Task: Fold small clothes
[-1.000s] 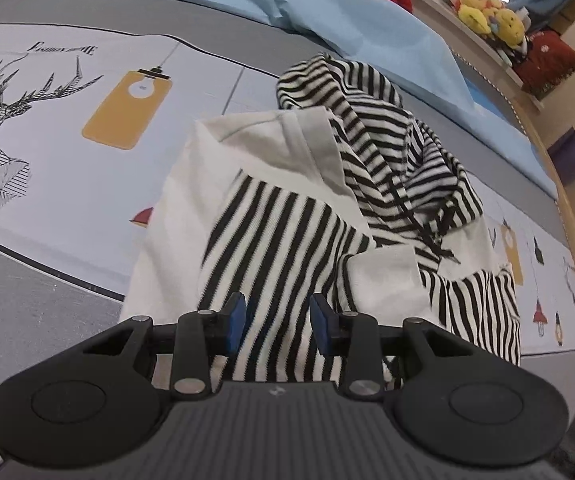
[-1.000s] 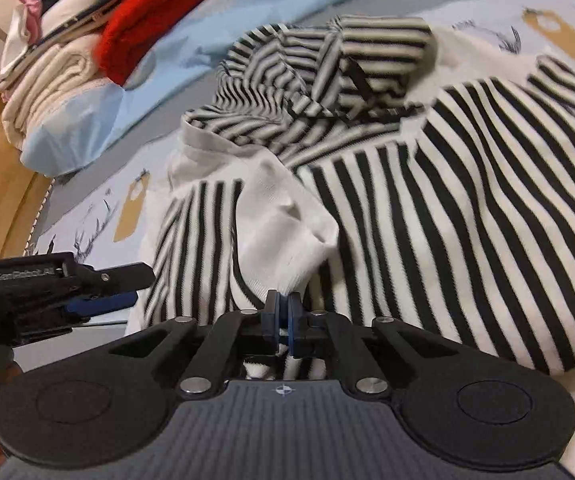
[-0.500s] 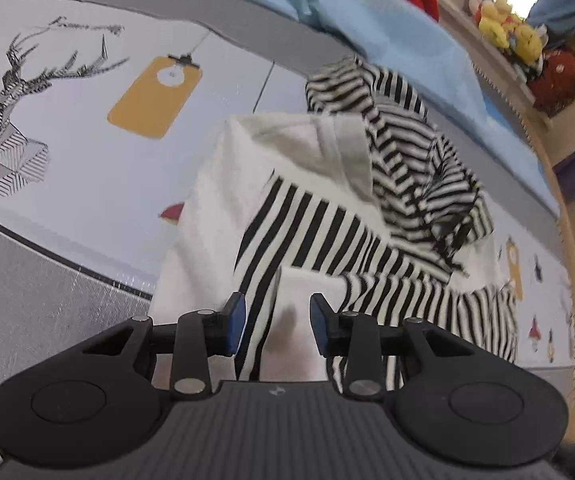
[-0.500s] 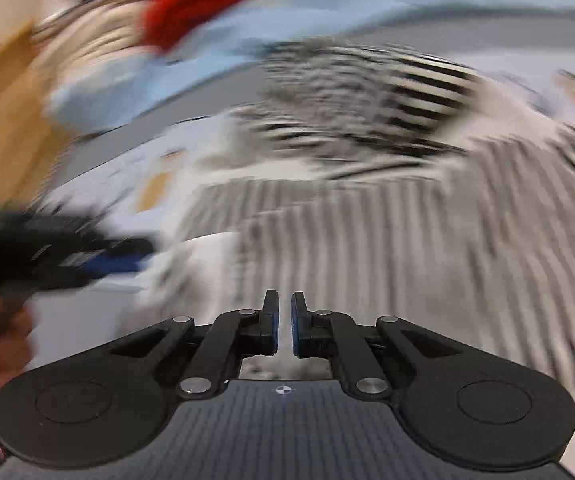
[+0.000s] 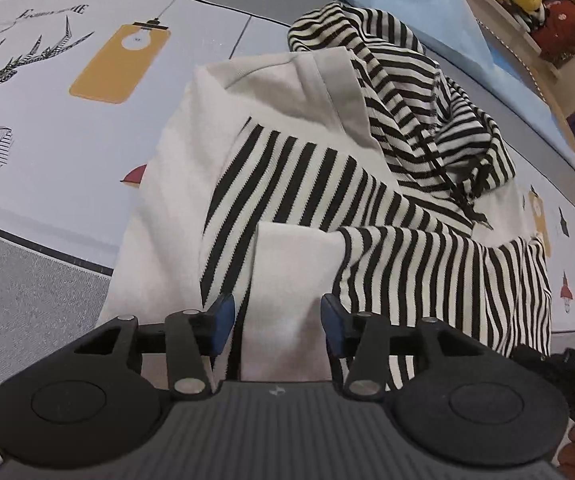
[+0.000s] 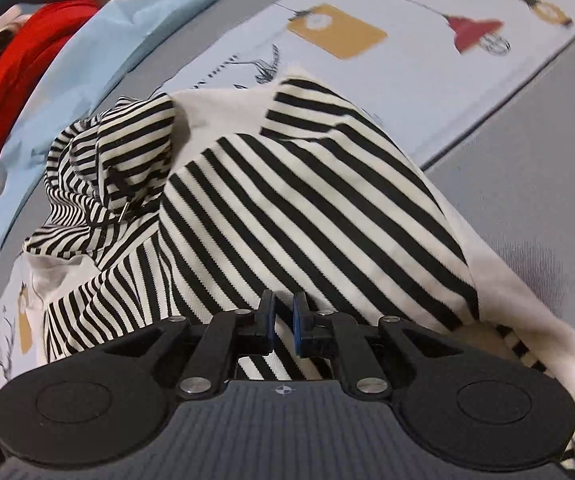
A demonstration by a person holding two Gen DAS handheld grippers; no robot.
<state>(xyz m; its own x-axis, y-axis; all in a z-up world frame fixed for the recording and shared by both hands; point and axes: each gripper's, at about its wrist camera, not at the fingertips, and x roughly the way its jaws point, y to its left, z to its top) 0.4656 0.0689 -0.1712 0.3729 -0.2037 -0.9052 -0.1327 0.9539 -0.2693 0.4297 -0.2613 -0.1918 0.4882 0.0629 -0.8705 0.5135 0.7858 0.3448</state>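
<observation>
Printed bedding (image 5: pixel 47 168) with a deer sketch and hanging lamps spreads under everything, grey at its edges. My left gripper (image 5: pixel 274 320) points down with its jaws opening, pads clear of the cloth; a white sleeve cuff (image 5: pixel 291 280) lies flat between them. My right gripper (image 6: pixel 283 320) shows only a narrow slit between its pads, nothing pinched in it, poised over the striped body panel. Beyond both lies the striped hooded top (image 6: pixel 307 208), partly folded, sleeve crossed over its front, hood (image 5: pixel 387 80) bunched at the far end. Farther off sit a pale blue sheet (image 6: pixel 67 80) and red fabric (image 6: pixel 15 64).
</observation>
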